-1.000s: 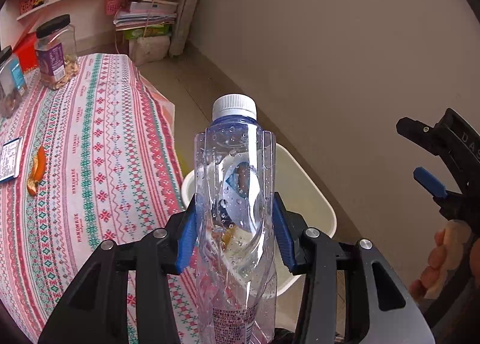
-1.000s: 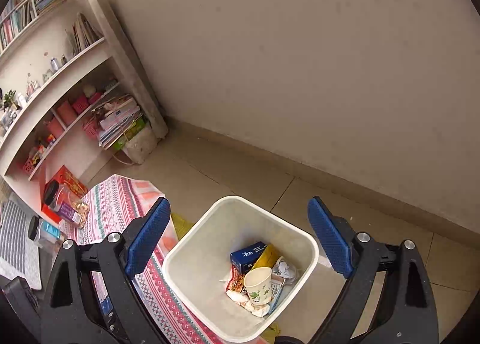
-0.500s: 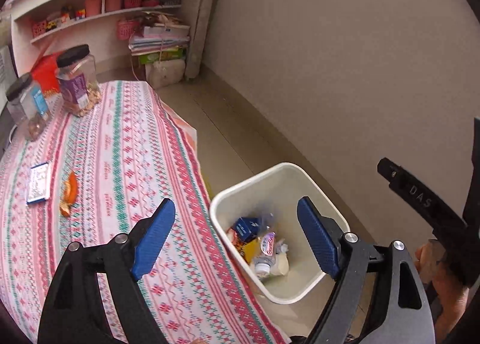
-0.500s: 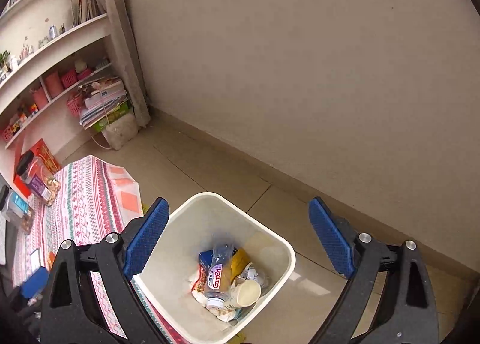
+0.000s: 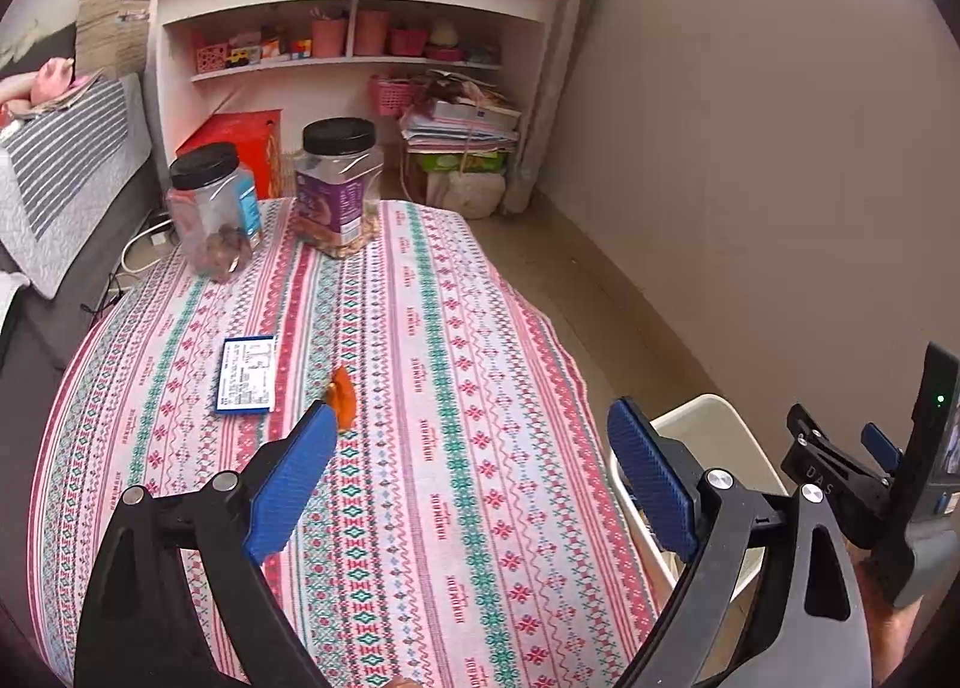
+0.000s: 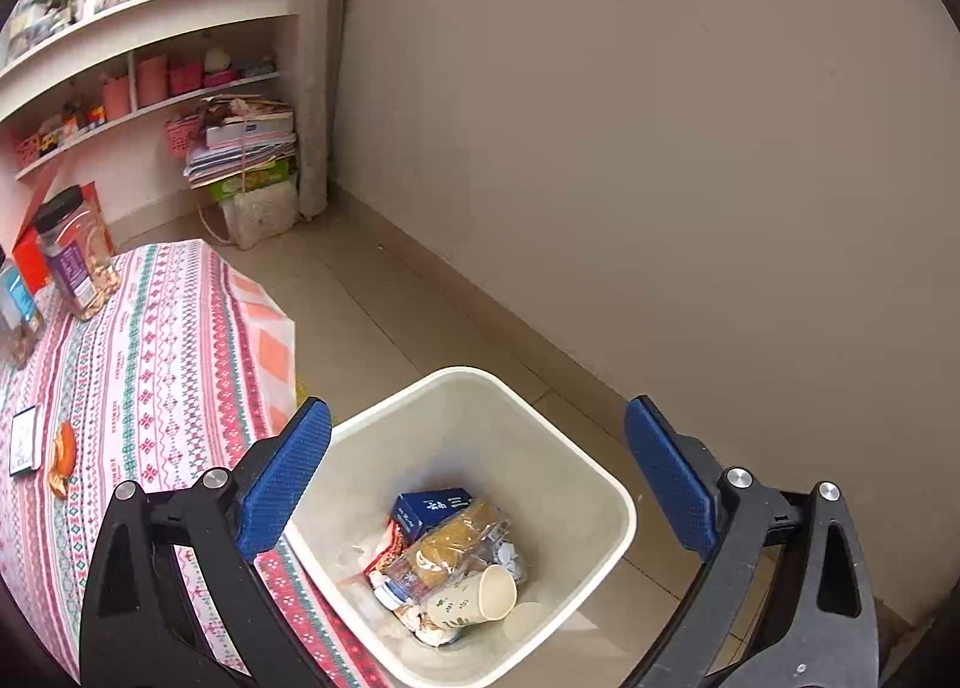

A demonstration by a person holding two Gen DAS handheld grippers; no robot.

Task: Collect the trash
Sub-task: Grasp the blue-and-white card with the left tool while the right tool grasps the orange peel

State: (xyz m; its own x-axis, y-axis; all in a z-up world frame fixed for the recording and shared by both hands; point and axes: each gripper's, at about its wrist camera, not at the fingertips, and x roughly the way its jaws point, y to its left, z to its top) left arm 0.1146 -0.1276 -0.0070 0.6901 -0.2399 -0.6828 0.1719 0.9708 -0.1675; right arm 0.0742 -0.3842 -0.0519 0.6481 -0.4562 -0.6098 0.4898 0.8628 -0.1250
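Note:
My left gripper hangs over the patterned tablecloth, its jaws opening with nothing between them. Ahead of its left finger lie an orange peel and a blue-edged packet. The white bin stands on the floor at the table's right side. My right gripper hovers above the bin, jaws opening and empty. Inside the bin lie a crushed clear bottle, a paper cup and a blue box. The peel also shows at the left of the right wrist view.
Two black-lidded jars stand at the table's far end. White shelves with pink pots and a paper stack fill the corner. A beige wall runs close behind the bin. A grey sofa lies at the left.
My left gripper let go of the clear bottle, which now lies in the bin, then swung left towards the table. My right gripper rolled and stayed over the bin.

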